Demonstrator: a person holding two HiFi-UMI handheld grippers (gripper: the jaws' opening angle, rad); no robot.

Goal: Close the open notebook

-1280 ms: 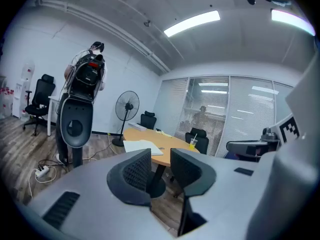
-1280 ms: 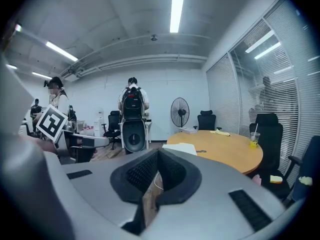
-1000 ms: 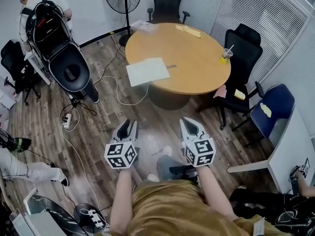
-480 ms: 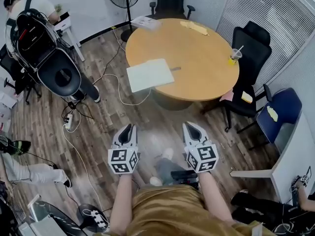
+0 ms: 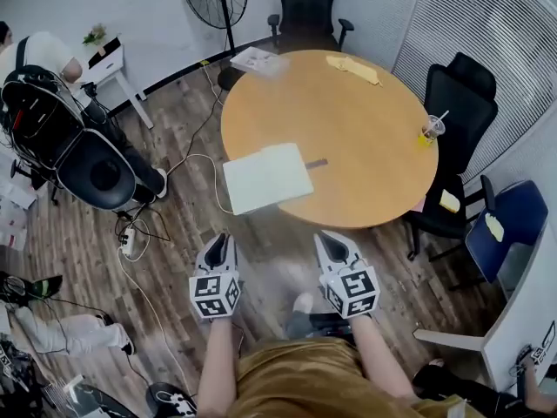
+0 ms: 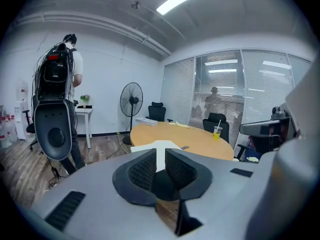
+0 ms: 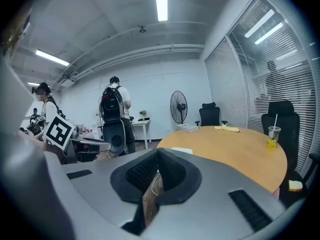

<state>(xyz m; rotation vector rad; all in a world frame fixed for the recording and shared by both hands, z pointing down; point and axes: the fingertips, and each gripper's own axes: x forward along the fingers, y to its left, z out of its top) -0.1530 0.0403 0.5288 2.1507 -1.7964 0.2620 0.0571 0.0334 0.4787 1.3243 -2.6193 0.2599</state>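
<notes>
The left gripper [image 5: 219, 238], jaws just closed down to an empty slit, and the right gripper [image 5: 329, 236], seemingly pressed together on nothing, could shove the overhanging notebook [image 5: 267, 178] off the table [image 5: 365, 129].

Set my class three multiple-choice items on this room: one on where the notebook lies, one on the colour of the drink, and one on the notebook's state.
1. Where is the notebook?
A. On the floor
B. On the table, at its near edge
C. On a chair

2. What colour is the drink?
A. Yellow
B. Blue
C. Red

3. How is the notebook?
A. Shut
B. Open, lying flat
C. Standing on end

Answers:
1. B: in the head view it lies on the round wooden top, at the edge lowest in the picture.
2. A: it shows yellow in the head view and in both gripper views.
3. B: two white pages lie spread side by side.
</notes>
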